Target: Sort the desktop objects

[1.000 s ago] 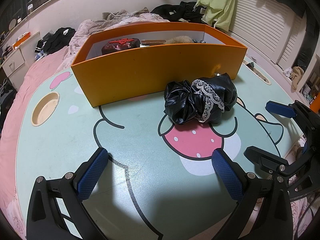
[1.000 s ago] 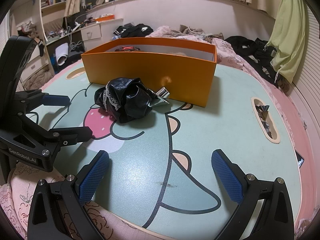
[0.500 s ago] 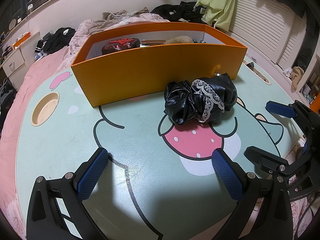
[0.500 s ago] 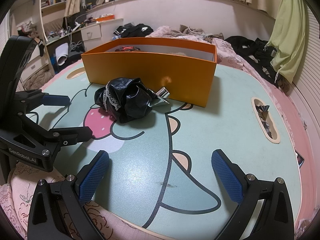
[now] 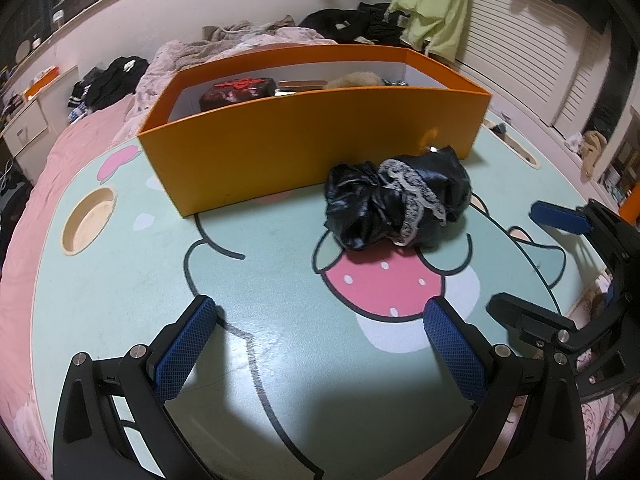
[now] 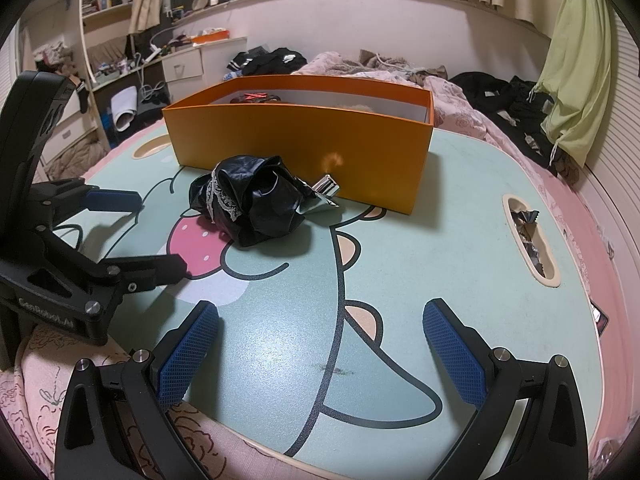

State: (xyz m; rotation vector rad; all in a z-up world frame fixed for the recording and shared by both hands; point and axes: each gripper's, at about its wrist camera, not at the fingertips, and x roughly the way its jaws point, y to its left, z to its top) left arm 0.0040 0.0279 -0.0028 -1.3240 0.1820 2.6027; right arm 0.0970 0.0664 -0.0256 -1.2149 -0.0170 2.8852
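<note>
In the left wrist view, the left gripper (image 5: 320,344) is low over the near part of the table (image 5: 120,280), and its two blue-padded jaws are spread wide with nothing between them. Further away, a crumpled black bundle (image 5: 396,204) of shiny fabric with a strip of pale lace lies on the table, just in front of the orange box (image 5: 312,152), near the right end of its front wall. The box is open on top and white inside; a dark item with a red pattern (image 5: 238,90) and something furry and beige (image 5: 352,79) lie in it. At the right edge the right gripper (image 5: 536,260) is seen, jaws apart. In the right wrist view, the right gripper (image 6: 320,344) is also over the near edge of the table, its jaws spread and holding nothing. The black bundle (image 6: 250,200) is to the far left of it, and a small shiny metal object (image 6: 326,192) lies touching its right side, close to the box wall (image 6: 300,148). The left gripper (image 6: 152,236) stands at the left, open. A slot in the table on the right holds crumpled wrappers (image 6: 526,232).
</note>
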